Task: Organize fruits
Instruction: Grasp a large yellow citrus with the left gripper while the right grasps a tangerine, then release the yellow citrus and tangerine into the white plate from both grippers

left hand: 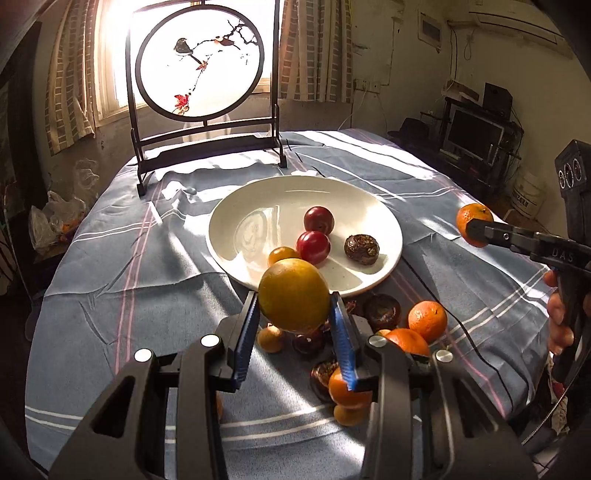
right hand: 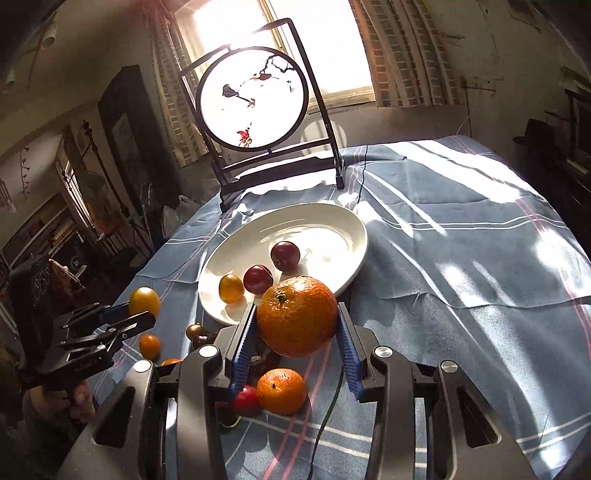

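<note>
While both tongs pinch fruit, left tongs (left hand: 293,325) a yellow citrus (left hand: 293,295), right tongs (right hand: 297,328) a mandarin (right hand: 297,315), the plate (left hand: 229,236) lies just ahead, nearer the left.

light: harsh backlight from window (left hand: 110,55) | glare: blown-out | shadows: long, striped | edges: fisheye-curved, dark

Sun's pouring in through the window (left hand: 110,66) at the back, hard enough to blow it out white, with checked curtains (left hand: 314,51) hanging on either side. A round painted screen (left hand: 201,62) in a dark frame stands in front of it, bird and branch on it. The bench is covered with a blue striped cloth (left hand: 122,258), streaked with light and shadow. Walls look grubby and bare. A monitor (left hand: 474,134) sits on a dark stand to the right, and an air conditioner (left hand: 517,18) hangs up high.
</note>
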{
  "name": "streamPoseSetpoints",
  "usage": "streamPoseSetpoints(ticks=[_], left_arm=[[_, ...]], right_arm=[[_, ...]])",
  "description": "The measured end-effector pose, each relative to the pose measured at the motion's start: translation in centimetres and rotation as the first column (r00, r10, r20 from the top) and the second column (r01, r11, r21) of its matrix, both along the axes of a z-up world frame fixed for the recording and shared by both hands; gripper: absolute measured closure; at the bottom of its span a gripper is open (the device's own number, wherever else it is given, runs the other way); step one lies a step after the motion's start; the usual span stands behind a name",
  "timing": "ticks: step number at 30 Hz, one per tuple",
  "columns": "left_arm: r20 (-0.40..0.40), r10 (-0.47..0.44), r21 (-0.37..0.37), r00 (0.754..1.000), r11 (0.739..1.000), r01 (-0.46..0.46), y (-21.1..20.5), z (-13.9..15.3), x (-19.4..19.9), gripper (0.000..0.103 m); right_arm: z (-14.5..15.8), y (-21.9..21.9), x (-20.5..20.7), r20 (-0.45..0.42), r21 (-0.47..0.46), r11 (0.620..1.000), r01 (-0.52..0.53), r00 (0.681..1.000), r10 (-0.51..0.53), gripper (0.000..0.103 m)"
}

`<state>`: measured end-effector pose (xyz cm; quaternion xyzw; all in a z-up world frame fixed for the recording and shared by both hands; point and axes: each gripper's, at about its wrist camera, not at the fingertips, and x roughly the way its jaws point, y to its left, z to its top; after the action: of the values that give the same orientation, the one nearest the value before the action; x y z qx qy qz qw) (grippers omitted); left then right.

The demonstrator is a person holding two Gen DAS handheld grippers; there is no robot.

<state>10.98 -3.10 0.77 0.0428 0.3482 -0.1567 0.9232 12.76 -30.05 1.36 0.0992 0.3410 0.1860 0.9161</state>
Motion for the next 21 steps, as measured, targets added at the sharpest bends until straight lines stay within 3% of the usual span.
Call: streamPoseSetpoints(ticks=[7,13,15,17,21], left_arm=[[-0.119,0.041,-0.014,0.992,0.999,-0.043,-0.8,-1.3,8.8,0.066],[-0.173,0.089,-0.002,0.981,0.996,-0.091,-1.1,-2.7,12.3,0.065],[-0.169,0.11,-0.021,0.979,0.993,-0.115,-0.5,-2.3,12.2,0.058],[-0.135,0.129,-0.046,0.982,0.99,-0.137,0.3,-1.3,11.0,0.039],[-0.072,0.118,-0.055,0.99,0.991,-0.122,1.7,0.7,7.1,0.038]], right_arm=[[-2.1,2.6,7.1,-0.084,-0.022,1.0,0.01,0.996,-0.012,0.061],[-2.3,3.4,9.8,-0.073,-0.003,1.0,0.016,0.997,-0.016,0.059],[-1.7,3.1,9.1,-0.047,0.004,1.0,0.025,0.999,-0.025,0.054],[-1.0,2.8,8.0,-0.026,-0.005,1.0,0.019,0.999,-0.019,0.054],[-0.5,2.1,4.4,0.005,-0.039,0.999,0.014,1.0,-0.014,0.054]])
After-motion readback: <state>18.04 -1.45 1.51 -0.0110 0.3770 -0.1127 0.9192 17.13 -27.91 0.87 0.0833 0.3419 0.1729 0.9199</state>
